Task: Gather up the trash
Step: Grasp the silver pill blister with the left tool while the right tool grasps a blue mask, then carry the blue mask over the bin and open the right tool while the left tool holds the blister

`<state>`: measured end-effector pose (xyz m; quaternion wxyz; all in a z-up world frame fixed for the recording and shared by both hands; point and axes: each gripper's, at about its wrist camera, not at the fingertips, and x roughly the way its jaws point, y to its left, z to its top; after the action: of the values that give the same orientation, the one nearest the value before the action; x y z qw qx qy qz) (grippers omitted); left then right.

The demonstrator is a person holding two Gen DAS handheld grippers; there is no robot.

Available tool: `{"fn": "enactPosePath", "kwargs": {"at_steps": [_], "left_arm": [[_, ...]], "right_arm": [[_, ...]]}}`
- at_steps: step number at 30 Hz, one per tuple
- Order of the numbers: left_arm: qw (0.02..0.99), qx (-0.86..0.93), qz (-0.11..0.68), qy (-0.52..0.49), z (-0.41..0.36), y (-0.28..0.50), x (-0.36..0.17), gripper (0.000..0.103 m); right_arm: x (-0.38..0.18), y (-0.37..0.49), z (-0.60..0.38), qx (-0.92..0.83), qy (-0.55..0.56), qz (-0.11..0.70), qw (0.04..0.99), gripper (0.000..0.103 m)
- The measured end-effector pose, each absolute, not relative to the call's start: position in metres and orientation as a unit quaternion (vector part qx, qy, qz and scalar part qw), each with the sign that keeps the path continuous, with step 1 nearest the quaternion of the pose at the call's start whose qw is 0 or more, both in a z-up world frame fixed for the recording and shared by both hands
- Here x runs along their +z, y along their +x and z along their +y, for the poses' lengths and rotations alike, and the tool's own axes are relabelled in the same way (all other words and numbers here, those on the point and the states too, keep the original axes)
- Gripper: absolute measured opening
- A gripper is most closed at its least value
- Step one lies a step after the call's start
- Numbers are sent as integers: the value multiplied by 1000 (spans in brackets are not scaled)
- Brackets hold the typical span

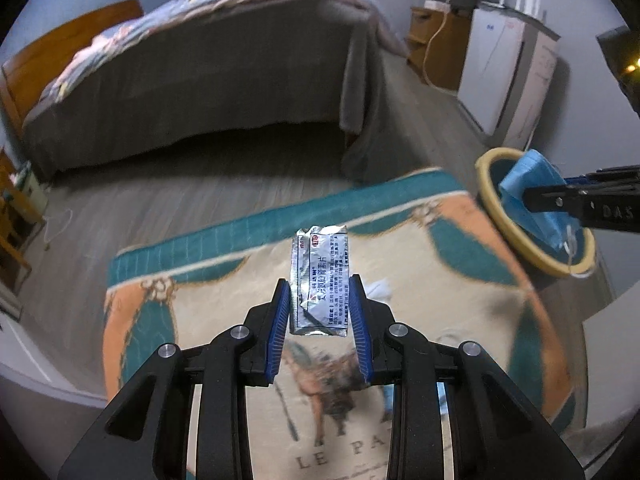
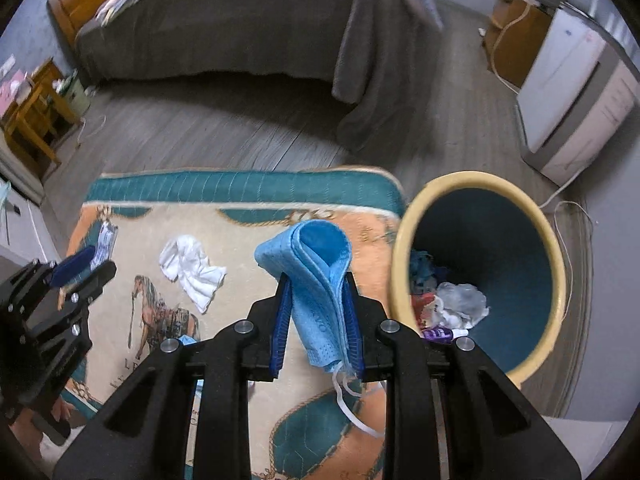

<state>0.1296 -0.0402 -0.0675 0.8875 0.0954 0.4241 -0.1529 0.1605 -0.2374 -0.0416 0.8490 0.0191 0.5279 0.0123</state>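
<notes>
Gripping a silver foil packet (image 1: 320,280), the left gripper (image 1: 320,304) holds it above the rug (image 1: 460,280) — the right gripper (image 2: 318,312) clamps a folded blue face mask (image 2: 316,276) beside the yellow-rimmed bin (image 2: 400,264), white tissue (image 2: 192,272) lying beyond.

I count two tools: the left tool (image 1: 320,304) and the right tool (image 2: 318,320). There is one silver foil packet (image 1: 320,280), one blue face mask (image 2: 320,276), one white crumpled tissue (image 2: 192,272) on the one rug (image 2: 240,232), one waste bin (image 2: 558,248), one bed (image 2: 224,28), and one white appliance (image 2: 580,100).
</notes>
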Motion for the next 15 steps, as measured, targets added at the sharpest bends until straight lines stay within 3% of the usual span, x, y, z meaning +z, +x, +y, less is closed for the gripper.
{"fn": "enactPosePath", "kwargs": {"at_steps": [15], "left_arm": [[886, -208, 398, 116, -101, 111, -45, 31]], "right_arm": [[-14, 152, -306, -37, 56, 492, 868, 24]]}}
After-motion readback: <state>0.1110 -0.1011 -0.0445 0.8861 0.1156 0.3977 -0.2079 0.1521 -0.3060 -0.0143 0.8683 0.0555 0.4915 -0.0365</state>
